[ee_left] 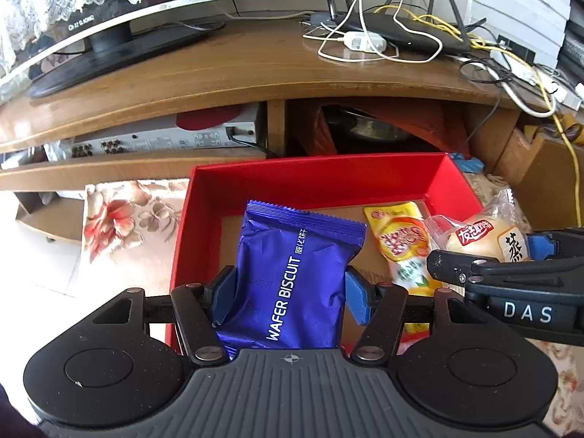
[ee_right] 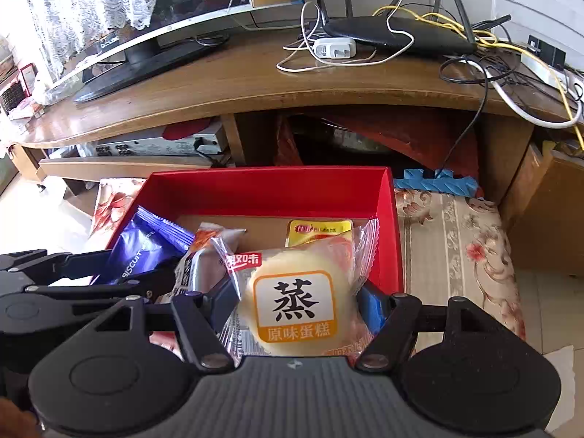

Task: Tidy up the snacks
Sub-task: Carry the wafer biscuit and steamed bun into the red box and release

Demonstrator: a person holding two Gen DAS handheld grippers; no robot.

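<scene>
The left gripper (ee_left: 290, 292) is clamping a glossy purple foil packet printed "WAFER BISCUIT" (ee_left: 292, 277) between its two blue pads (ee_left: 356, 297). The jaws are standing roughly as wide as the packet's lower half, with each pad pressing into a side edge so that the foil is bulging between them. The packet is hanging upright over the near part of the shallow red cardboard box with a brown floor (ee_left: 321, 179); whether its lower end is touching the floor of the box cannot be told, since the gripper body is hiding it.

The right gripper (ee_right: 297, 310) is squeezing a round pale-yellow steamed cake in a clear plastic wrapper with an orange-bordered label (ee_right: 297, 303). Its jaws are sitting about a cake's width apart, with the pads pushing against the wrapper on both sides. The cake is also hovering above the near edge of the red box, just beside the purple packet, and the two grippers are standing close together, side by side.

Inside the box, a flat yellow sachet with orange printing (ee_left: 403, 244) is lying on the brown floor towards the far right corner. In the right wrist view an orange-and-grey wrapped snack (ee_right: 208, 252) is showing between the purple packet and the cake. The box is resting on a floral-patterned cloth (ee_right: 456, 241) in front of a brown wooden TV stand (ee_left: 237, 73) carrying a black router with upright antennas (ee_right: 398, 33).
</scene>
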